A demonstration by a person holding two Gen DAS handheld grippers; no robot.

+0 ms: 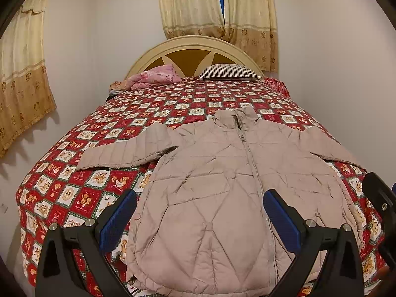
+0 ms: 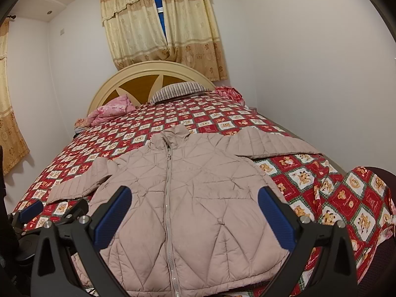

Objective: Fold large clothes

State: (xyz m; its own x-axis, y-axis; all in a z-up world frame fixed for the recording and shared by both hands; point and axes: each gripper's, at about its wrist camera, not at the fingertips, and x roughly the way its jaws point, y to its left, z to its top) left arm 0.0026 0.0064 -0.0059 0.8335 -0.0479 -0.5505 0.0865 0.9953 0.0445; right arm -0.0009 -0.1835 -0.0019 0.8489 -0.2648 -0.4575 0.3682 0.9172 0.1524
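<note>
A beige quilted puffer jacket lies zipped, seemingly flat, sleeves spread, at the bed's foot edge — left hand-held gripper and right hand-held gripper both spread wide, holding nothing.

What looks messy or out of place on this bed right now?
Only small things: the red patchwork bedspread is rumpled at its near right corner, and a crumpled pink blanket sits by the headboard. The beige quilted jacket lies flat and zipped.
</note>
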